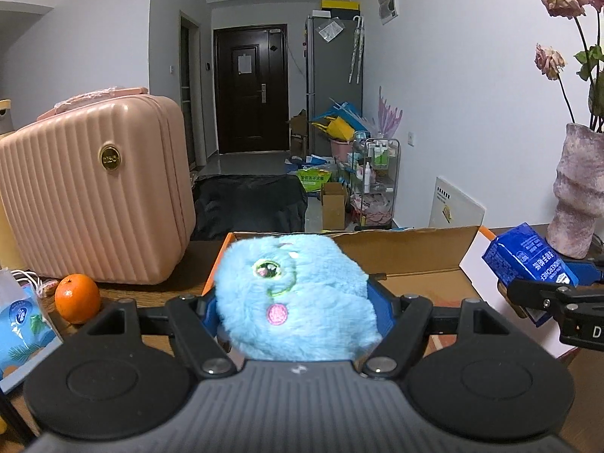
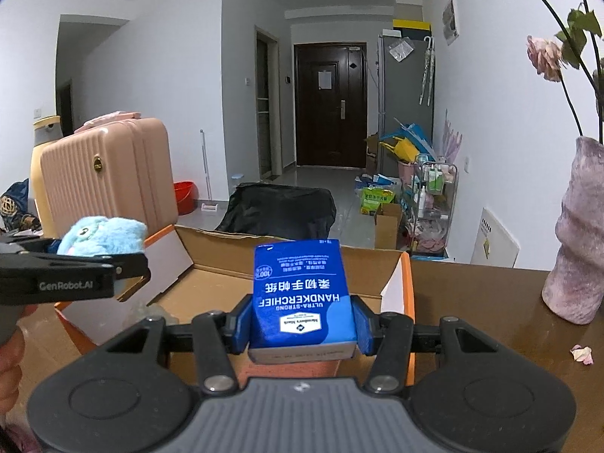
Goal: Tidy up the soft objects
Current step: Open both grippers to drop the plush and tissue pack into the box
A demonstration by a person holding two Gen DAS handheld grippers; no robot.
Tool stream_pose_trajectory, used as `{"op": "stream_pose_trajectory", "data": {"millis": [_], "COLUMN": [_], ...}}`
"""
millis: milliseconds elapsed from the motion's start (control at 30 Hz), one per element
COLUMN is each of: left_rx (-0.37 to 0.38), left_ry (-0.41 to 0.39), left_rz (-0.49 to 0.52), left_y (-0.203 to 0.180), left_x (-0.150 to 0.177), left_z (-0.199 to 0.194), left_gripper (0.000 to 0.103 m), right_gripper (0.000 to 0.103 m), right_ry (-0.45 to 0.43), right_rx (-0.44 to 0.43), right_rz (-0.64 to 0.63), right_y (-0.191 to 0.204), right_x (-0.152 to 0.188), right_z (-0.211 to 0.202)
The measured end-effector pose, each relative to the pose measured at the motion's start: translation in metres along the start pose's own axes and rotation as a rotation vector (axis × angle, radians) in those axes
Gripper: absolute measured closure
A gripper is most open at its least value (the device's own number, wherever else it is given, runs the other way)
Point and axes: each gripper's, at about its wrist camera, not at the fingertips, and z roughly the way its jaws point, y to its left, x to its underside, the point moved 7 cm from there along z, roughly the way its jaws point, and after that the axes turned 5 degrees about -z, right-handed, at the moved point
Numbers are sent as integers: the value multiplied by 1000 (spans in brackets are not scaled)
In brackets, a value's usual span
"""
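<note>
Left hand-held gripper [image 1: 298, 302] squeezes a fluffy blue plush toy [image 1: 292, 298], light and compressible, gripped mid-body; right hand-held gripper [image 2: 302, 321] clamps a soft handkerchief pack [image 2: 302, 298], both poised over the open cardboard box [image 2: 211, 287] on the tabletop [image 2: 490, 324].

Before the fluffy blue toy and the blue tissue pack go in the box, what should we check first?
1. Left gripper holds blue plush toy: ok.
2. Right gripper holds tissue pack: ok.
3. Cardboard box flaps open: ok.
4. Room left inside box: cannot tell, the floor is mostly hidden.
5. Grippers apart from each other: ok.
6. Vase stands away from the box: ok.
</note>
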Motion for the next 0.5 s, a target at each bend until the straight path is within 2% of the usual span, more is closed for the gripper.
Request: {"op": "stream_pose_trajectory", "data": {"millis": [33,100,133,167,200,333,500], "left_rx": [0,-5,-1,1,-3,-10,-12], "left_ry": [1,-4,-4,-4,-5,-8,-4], "left_rz": [3,7,5,2,-2,-8,-4], "left_y": [0,0,0,1,1,3,2], "left_x": [0,-1,-1,-1,-1,-2,-2], "left_z": [0,0,0,0,-1,-2,-3], "left_gripper": [23,16,10,6,0,0,0], "right_gripper": [51,40,24,13,10,0,0], "right_ry": [2,9,13,17,16,17,21], "right_rx": [-1,3,9,14,21,46,59], "right_rz": [2,4,3,3,5,11,24], "right_y": [-1,-2,-2,-3,-3,-8,-12], "right_x": [0,-1,-1,-1,-2,-2,-2], "right_z": [1,3,4,5,6,6,4]}}
